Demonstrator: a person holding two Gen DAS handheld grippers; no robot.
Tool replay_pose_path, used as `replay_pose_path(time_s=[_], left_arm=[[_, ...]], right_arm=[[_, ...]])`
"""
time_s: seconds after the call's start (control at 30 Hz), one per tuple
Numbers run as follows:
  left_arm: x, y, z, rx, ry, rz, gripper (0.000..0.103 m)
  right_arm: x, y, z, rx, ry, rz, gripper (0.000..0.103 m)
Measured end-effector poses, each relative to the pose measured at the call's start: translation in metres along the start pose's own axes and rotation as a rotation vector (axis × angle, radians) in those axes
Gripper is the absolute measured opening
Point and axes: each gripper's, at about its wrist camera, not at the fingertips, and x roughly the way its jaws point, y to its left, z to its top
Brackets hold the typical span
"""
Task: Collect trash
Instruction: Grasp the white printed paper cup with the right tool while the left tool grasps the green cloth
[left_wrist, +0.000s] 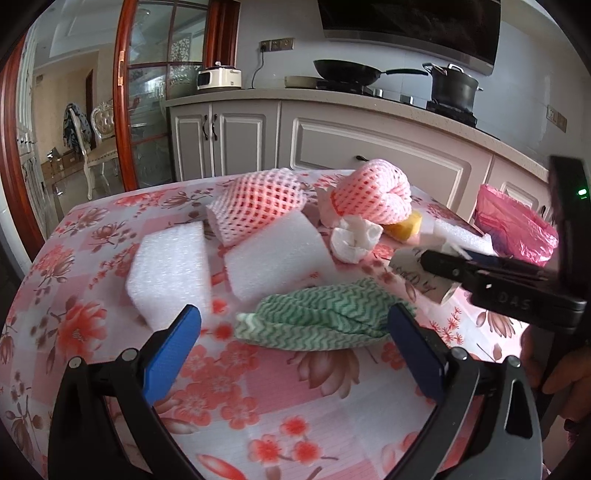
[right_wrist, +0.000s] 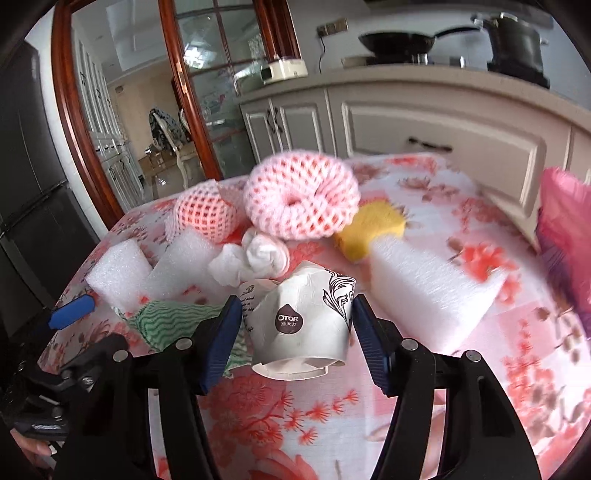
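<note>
On the table with the pink flowered cloth (left_wrist: 92, 258) lies a group of trash. The right gripper (right_wrist: 297, 321) has a crushed white paper cup (right_wrist: 303, 321) between its two blue pads; the right pad seems to touch the cup's side, but on the left a thin gap may remain, so I cannot tell if the cup is really clamped. The cup lies on its side with its open rim toward the camera. The left gripper (left_wrist: 295, 325) has its jaws wide apart and holds nothing; a crumpled green-and-white cloth (left_wrist: 325, 317) lies on the table between its fingertips, near the right pad. Behind the cloth are two white foam blocks (left_wrist: 173, 269), side by side. Further back are two pink foam fruit nets (left_wrist: 258, 203), and the right one (left_wrist: 373, 195) rests partly on a yellow sponge (left_wrist: 406, 223). A crumpled white tissue (left_wrist: 354, 240) lies just in front of this net. In the right wrist view, a third white foam block (right_wrist: 428, 291) lies just to the right of the cup. A pink plastic bag (left_wrist: 517, 229) is at the far right edge of the table.
</note>
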Motion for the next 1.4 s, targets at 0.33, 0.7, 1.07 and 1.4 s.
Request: replay_pose_path(time_s=[0.33, 0.7, 1.07, 1.4], left_arm=[[0.031, -0.026, 0.012, -0.010, 0.075, 0.064, 0.098], [0.072, -0.047, 0.020, 0.029, 0.178, 0.170, 0.097], [0.063, -0.049, -0.003, 0.084, 0.229, 0.100, 0.033], [0.012, -0.061, 0.002, 0.102, 0.078, 0.020, 0.020]], right_arm=[[-0.034, -0.020, -0.008, -0.001, -0.056, -0.038, 0.059], [-0.057, -0.032, -0.006, 0.057, -0.104, -0.006, 0.059], [-0.075, -0.027, -0.009, 0.062, -0.126, 0.003, 0.059], [-0.102, -0.015, -0.020, 0.017, -0.158, -0.037, 0.059]])
